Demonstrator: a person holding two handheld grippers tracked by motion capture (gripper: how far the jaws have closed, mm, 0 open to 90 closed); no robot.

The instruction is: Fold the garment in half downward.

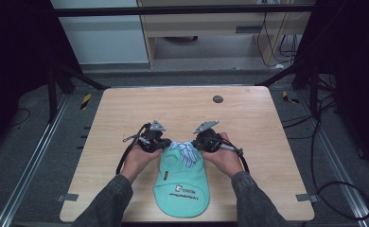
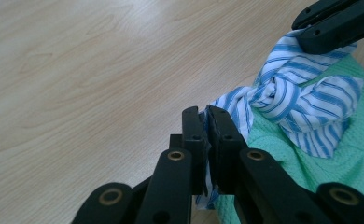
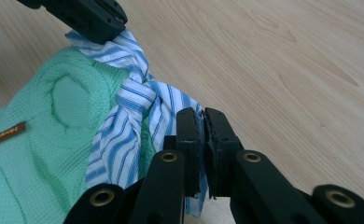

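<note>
Tools (image 1: 166, 144) (image 1: 197, 142) pinch striped collar (image 1: 185, 150) mid-table (image 1: 126, 109)

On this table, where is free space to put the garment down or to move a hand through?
The far half of the table is bare, between both grippers and the far edge, except a small dark disc. Bare strips also flank the green garment on each side. The near middle is crowded: left gripper, right gripper, striped collar.

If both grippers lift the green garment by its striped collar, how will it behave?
The green garment looks like soft knit, so it will probably hang limp. Its striped collar is thin, already knotted cloth, likely to stretch. It seems light; both grippers hold only collar ends.
</note>
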